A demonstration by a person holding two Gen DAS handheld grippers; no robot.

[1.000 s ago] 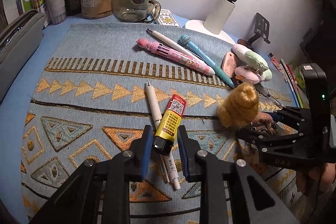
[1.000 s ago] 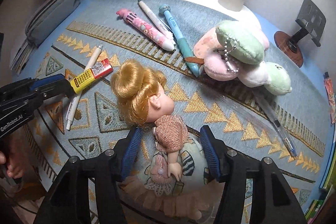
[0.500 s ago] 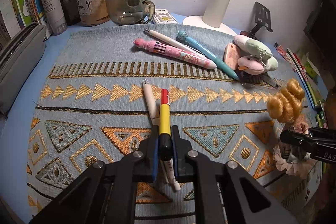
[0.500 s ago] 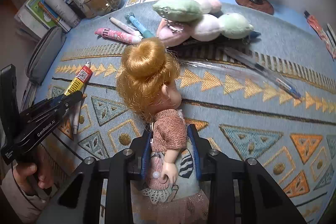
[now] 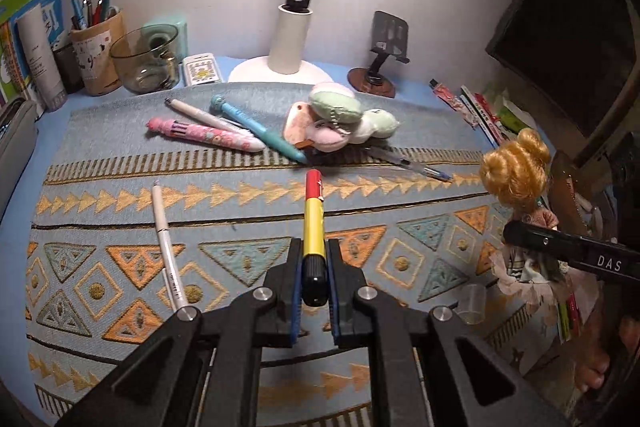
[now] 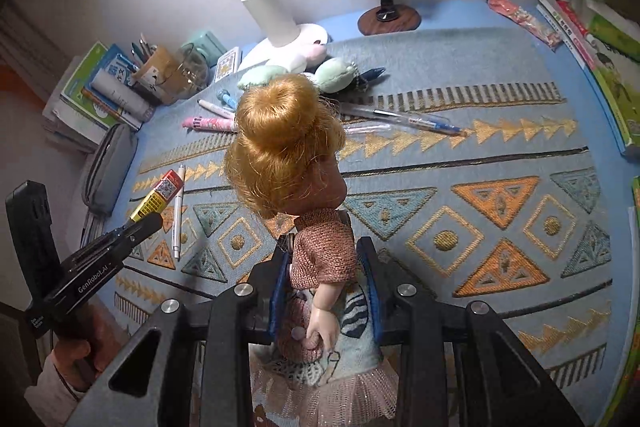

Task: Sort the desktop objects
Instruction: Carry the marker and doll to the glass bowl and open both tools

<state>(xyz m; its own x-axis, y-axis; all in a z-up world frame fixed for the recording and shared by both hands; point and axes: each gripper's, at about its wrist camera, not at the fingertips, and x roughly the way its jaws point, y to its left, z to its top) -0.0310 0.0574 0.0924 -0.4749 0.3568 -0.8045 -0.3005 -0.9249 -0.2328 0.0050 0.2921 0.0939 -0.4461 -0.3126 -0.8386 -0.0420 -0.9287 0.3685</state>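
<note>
Both loads are airborne above the patterned mat (image 5: 120,259) — the left gripper (image 5: 314,267) clamps the yellow-and-red glue stick (image 5: 313,223) by its black end, the right gripper (image 6: 326,291) squeezes the doll (image 6: 316,227) at the waist. Risk: that top-heavy head could pivot the doll loose; the glue stick might slip.

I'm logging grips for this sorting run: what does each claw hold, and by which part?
Left claw is shut on the marker at its black end. Right claw is shut on the doll around its torso.
</note>
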